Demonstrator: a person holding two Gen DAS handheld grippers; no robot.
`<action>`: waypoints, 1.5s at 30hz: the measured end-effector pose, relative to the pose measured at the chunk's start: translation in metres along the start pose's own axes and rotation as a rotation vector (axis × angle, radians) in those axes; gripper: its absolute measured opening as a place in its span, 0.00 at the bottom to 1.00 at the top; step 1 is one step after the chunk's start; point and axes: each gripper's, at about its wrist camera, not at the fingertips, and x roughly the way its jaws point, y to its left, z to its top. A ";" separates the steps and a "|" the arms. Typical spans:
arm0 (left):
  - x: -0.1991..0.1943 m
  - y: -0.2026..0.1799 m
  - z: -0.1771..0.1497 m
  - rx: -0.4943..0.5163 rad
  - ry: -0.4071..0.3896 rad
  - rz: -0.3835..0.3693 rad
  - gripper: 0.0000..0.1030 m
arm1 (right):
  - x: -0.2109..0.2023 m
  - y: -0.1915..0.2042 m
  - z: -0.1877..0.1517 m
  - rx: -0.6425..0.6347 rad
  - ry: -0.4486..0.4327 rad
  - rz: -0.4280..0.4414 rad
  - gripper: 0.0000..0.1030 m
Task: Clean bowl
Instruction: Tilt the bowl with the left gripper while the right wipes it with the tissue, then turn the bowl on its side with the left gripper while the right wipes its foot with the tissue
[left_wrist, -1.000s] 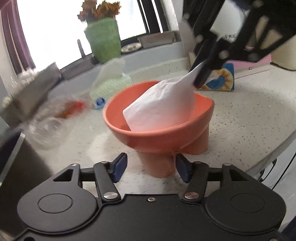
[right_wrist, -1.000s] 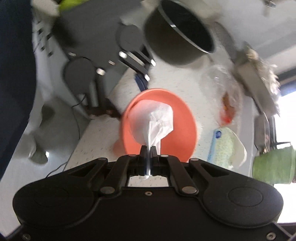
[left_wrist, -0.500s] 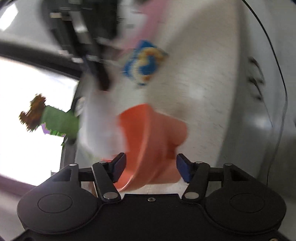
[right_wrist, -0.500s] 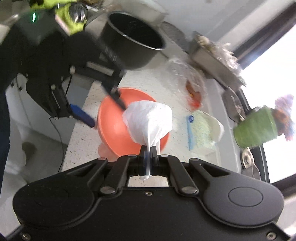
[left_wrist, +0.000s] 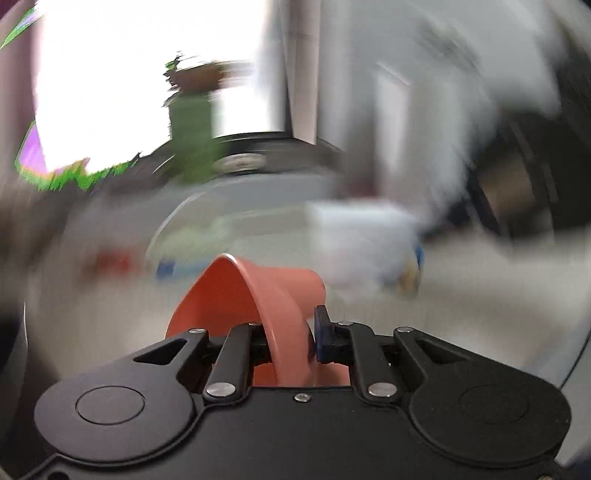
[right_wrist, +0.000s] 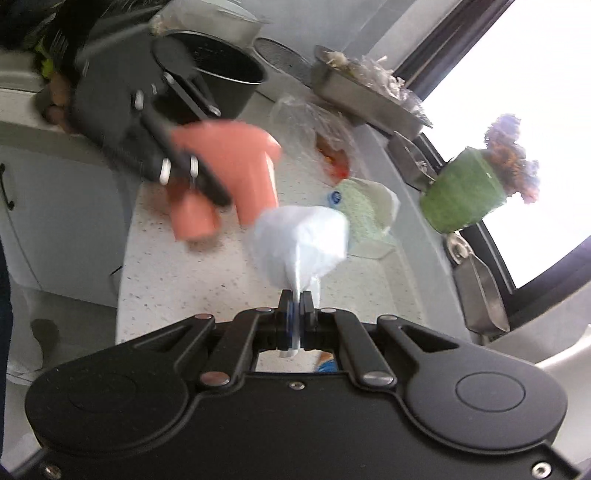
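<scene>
The bowl (right_wrist: 236, 166) is up off the speckled desk (right_wrist: 192, 280), with bare desk beneath it and the desk's front edge close on the near side. The left gripper (right_wrist: 195, 177) has its jaws closing on the bowl's rim, the wall sandwiched between the pads. The bowl is tipped on its side: its foot points toward the desk edge and its mouth faces the green plant pot (right_wrist: 465, 188) by the window. Just beside it, the right gripper (right_wrist: 295, 314) is clamped tight on a white tissue (right_wrist: 301, 240), bunched and hanging clear of the bowl.
</scene>
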 end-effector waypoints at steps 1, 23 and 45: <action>-0.006 0.009 -0.009 -0.068 -0.012 0.022 0.15 | 0.001 0.000 0.003 -0.018 -0.004 0.005 0.03; -0.029 0.026 -0.032 -0.105 0.057 0.001 0.09 | 0.065 0.053 0.108 -0.486 -0.108 0.231 0.03; -0.036 0.049 0.023 -0.524 -0.111 -0.324 0.09 | 0.072 0.012 0.026 -0.218 0.018 0.133 0.03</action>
